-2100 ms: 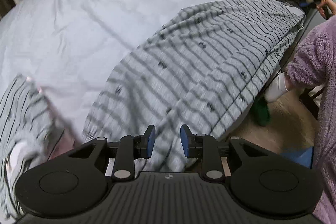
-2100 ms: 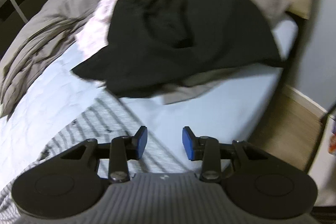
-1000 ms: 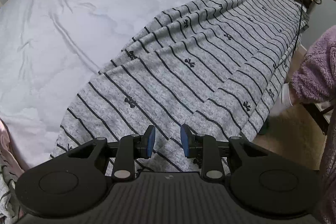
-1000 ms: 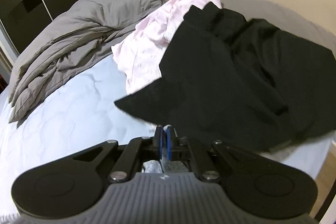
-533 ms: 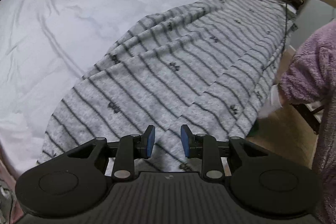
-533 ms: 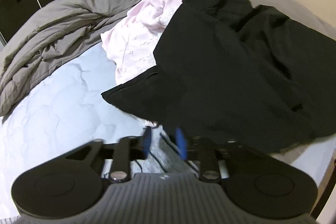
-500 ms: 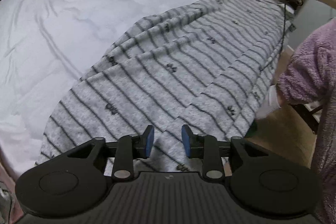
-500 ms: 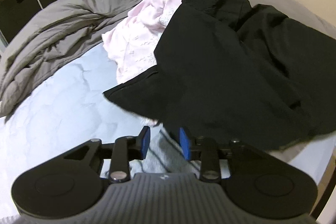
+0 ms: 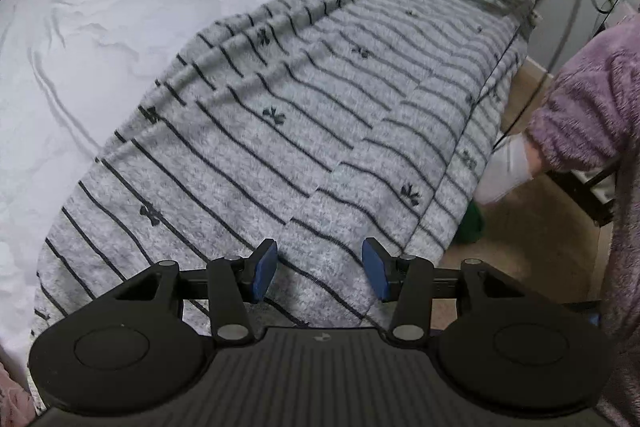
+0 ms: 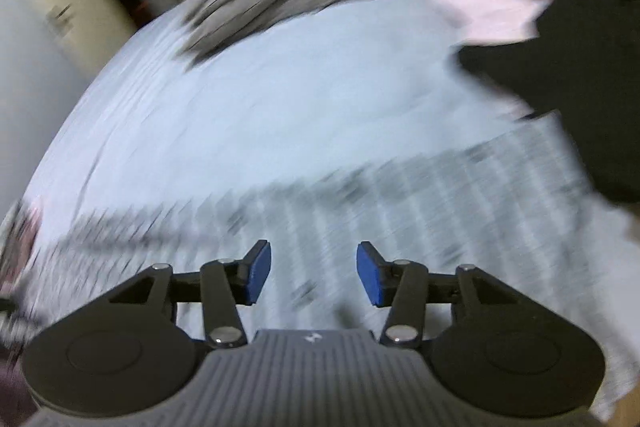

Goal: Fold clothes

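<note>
Garment (image 9: pixel 304 115) — grey, dark-striped, bow-printed — spread flat.

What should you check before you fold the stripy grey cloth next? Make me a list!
1. Striped cloth lies spread on the bed sheet: ok.
2. Left hand-held gripper open, its jaws just widened, nothing pinched: ok.
3. Right hand-held gripper open, jaws just widened, nothing pinched: ok.
4. Cloth free of wrinkles: not ok, ridges along its far side.
5. Black garment clear of the cloth: cannot tell, the view is blurred.
</note>
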`<control>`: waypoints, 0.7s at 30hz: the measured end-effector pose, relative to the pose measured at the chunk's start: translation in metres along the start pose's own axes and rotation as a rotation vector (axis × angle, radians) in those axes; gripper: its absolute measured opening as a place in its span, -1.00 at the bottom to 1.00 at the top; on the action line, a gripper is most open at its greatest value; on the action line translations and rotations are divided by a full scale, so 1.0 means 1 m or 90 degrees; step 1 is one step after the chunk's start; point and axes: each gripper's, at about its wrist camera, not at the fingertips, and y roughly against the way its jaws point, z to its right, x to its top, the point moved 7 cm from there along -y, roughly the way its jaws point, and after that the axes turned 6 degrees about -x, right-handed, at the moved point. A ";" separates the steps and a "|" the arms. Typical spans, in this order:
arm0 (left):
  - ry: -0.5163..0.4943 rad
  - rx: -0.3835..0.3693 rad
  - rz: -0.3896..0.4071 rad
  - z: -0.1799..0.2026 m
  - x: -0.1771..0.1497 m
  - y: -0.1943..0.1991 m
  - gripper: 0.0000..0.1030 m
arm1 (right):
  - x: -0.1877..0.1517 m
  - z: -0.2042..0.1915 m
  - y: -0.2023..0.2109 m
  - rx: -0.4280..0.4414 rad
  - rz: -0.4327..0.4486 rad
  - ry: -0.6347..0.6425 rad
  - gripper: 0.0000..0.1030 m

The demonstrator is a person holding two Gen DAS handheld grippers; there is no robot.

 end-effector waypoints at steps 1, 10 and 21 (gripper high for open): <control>0.002 0.001 -0.004 -0.001 -0.002 -0.003 -0.13 | -0.010 -0.013 -0.005 0.017 -0.019 0.024 0.00; -0.022 0.001 -0.025 0.007 -0.017 -0.018 -0.25 | -0.077 -0.098 -0.029 0.101 -0.130 0.240 0.04; -0.065 -0.118 -0.059 0.047 -0.045 -0.009 -0.56 | -0.133 -0.106 -0.018 0.157 -0.247 0.284 0.02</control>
